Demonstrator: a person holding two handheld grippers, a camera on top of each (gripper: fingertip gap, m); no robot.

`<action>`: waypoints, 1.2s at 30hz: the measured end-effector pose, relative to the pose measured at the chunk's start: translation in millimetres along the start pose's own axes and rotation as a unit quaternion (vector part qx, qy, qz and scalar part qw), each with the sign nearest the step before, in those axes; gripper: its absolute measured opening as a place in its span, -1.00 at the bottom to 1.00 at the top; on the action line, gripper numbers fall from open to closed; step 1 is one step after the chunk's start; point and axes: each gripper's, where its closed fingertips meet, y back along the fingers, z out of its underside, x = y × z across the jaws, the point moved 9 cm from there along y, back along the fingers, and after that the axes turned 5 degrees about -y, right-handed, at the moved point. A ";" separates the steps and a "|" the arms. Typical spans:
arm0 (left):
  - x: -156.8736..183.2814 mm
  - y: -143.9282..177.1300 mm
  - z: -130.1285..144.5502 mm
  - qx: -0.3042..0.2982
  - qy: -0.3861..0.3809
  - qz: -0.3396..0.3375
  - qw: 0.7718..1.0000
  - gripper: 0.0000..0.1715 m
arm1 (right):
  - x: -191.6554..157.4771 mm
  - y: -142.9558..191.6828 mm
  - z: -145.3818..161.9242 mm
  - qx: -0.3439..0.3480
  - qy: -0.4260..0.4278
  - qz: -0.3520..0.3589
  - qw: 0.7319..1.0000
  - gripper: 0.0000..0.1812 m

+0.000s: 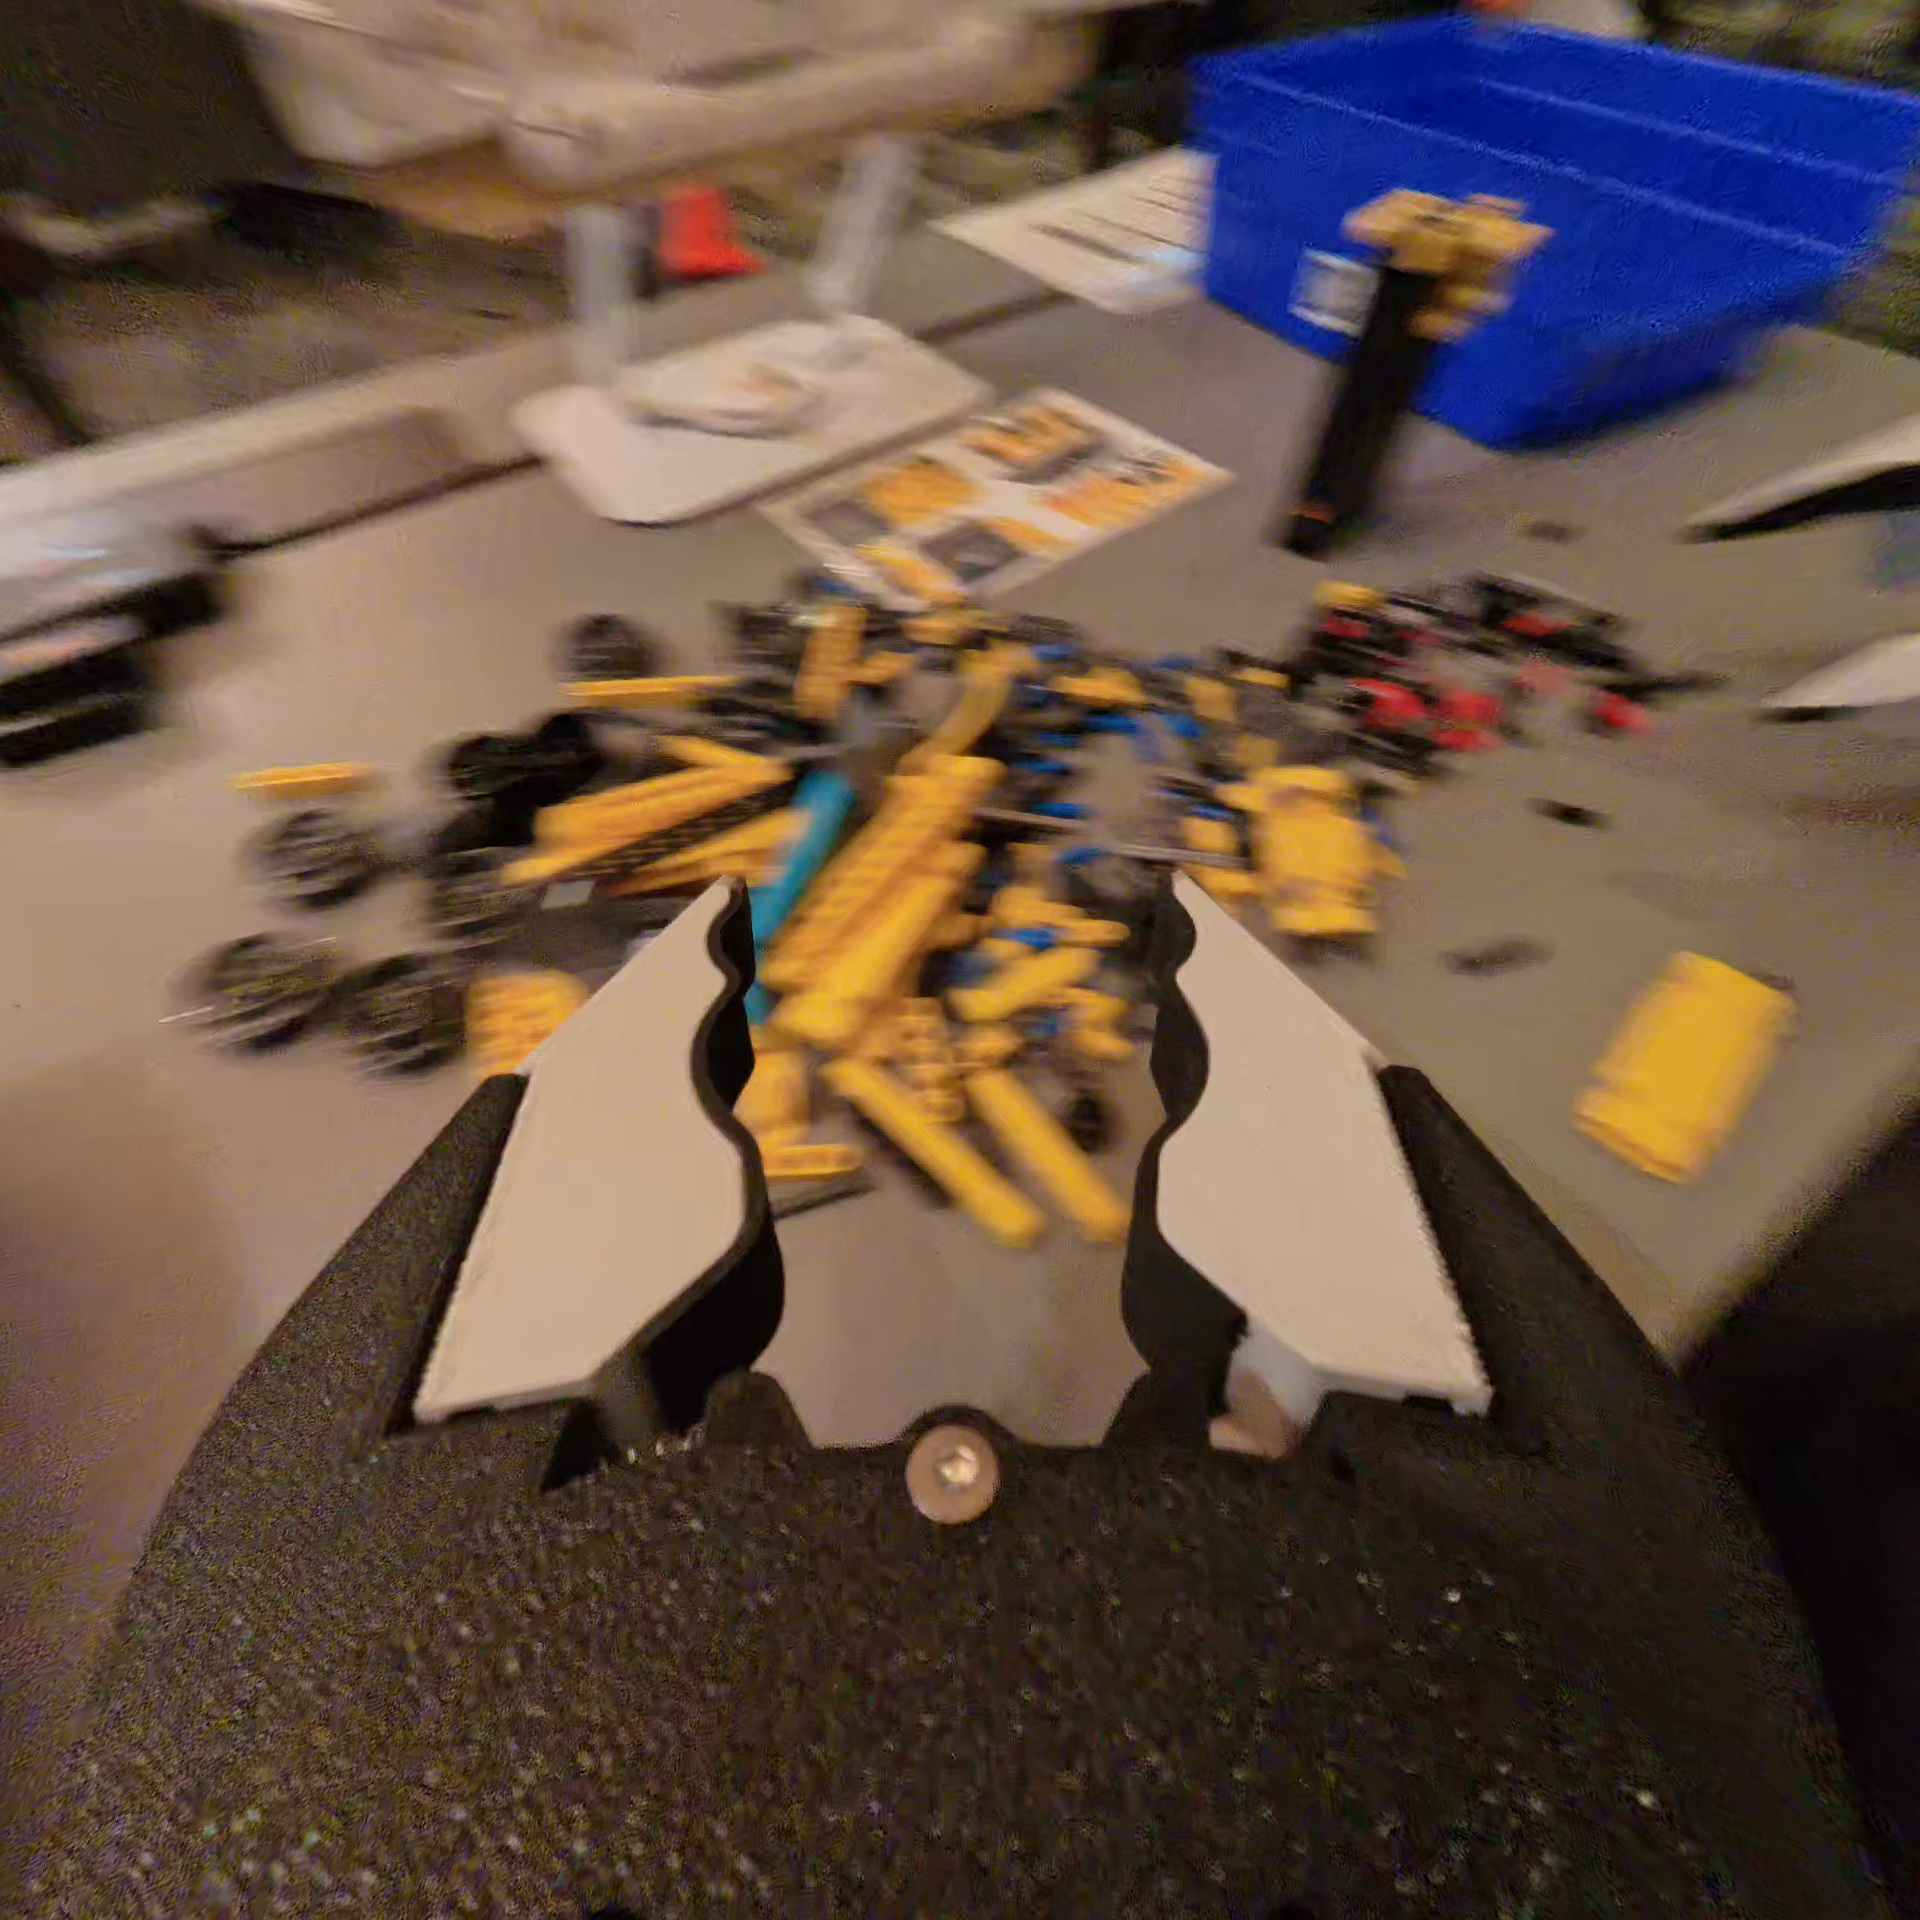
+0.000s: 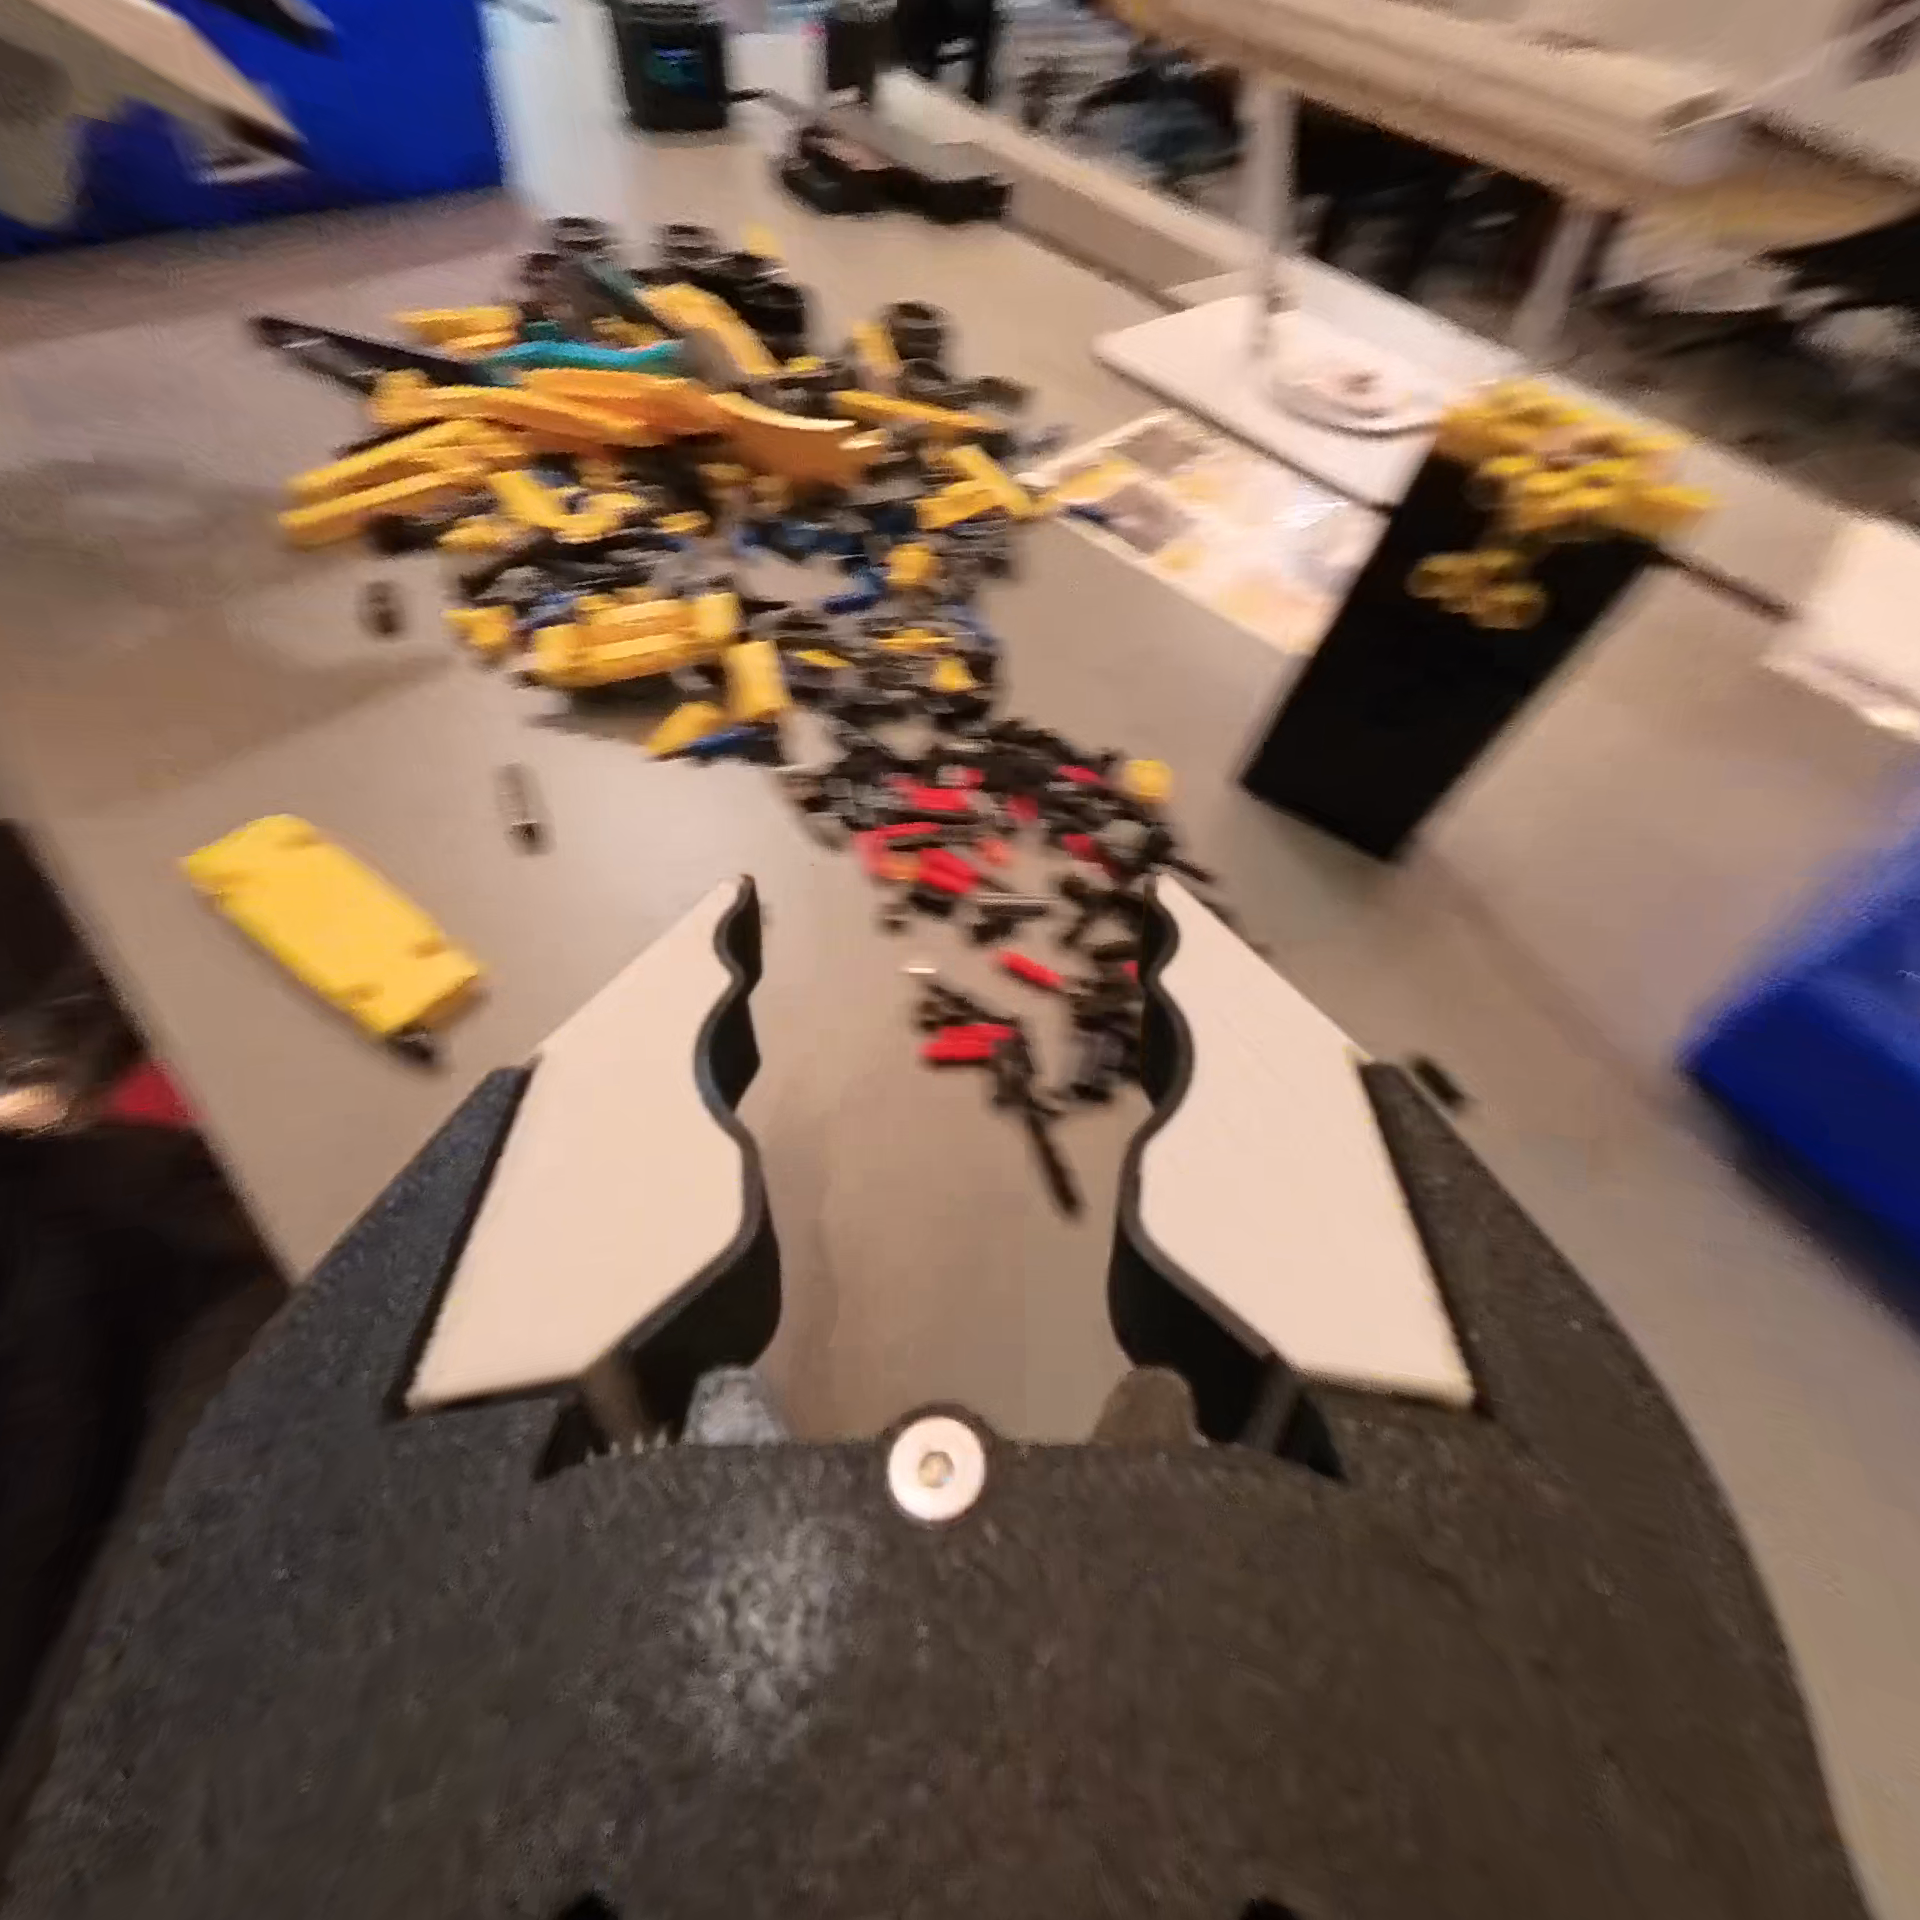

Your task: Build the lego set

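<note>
Brick pile: loose yellow, black and blue construction pieces heaped on the grey table; long yellow beams, 1 teal beam, black wheels at its left edge; all blurred.
Small-parts patch: red and black pins spread thinly on the table, just beside the pile.
Yellow panel: lies alone, apart from the pile, near the table's edge.
Black stand: upright black block with a yellow built piece at its top, beyond the pins.
Blue bin: behind the stand, at the table's far side.
Left gripper: above the near edge of the pile, pointing forward and down; fingers wide apart, nothing between them.
Right gripper: above the pins, pointing forward and down; fingers wide apart, nothing between them.
Printed sheet: yellow-and-black pictures, flat beyond the pile; too blurred to read.
White sheets: beside the bin; print unreadable.
Bin label: pale sticker on the bin's front; unreadable.
</note>
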 end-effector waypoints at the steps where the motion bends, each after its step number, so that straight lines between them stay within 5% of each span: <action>1: 18.5 -5.1 -2.5 -0.011 0.002 0.051 0.999 -0.10 | -8.6 -4.5 0.7 -0.009 0.006 -0.030 1.000 -0.19; 4: 63.7 -17.6 -9.5 -0.004 0.004 0.184 0.983 -0.11 | -19.0 -11.2 3.4 -0.010 0.026 -0.048 0.998 -0.19; 6: 81.1 -26.4 -11.5 0.001 -0.019 0.213 0.977 -0.22 | -18.5 -11.5 3.4 -0.011 0.021 -0.054 0.998 -0.21; 9: 101.8 -35.2 -10.1 0.004 -0.053 0.259 0.964 -0.82 | -17.2 -12.1 3.8 -0.015 -0.003 -0.089 0.996 -0.41; 10: 105.8 -37.6 -9.5 0.010 -0.058 0.264 0.963 -0.86 | -16.7 -13.3 3.9 -0.018 -0.011 -0.097 0.995 -0.41; 20: 119.3 -37.6 8.4 0.004 -0.050 0.323 0.945 -0.79 | -27.0 -29.6 10.0 -0.085 0.034 -0.087 0.992 -0.50; 23: 122.7 -40.0 11.7 -0.022 -0.059 0.320 0.945 -0.52 | -29.3 -35.0 8.4 -0.089 0.042 -0.091 0.991 -0.52; 30: 141.5 -53.0 22.6 -0.110 -0.125 0.323 0.932 -0.49 | -30.1 -33.2 7.1 -0.076 0.046 -0.095 0.991 -0.60; 36: 132.6 -45.6 16.6 -0.060 -0.100 0.308 0.944 -0.47 | -25.9 -33.7 6.4 -0.077 0.022 -0.102 0.992 -0.62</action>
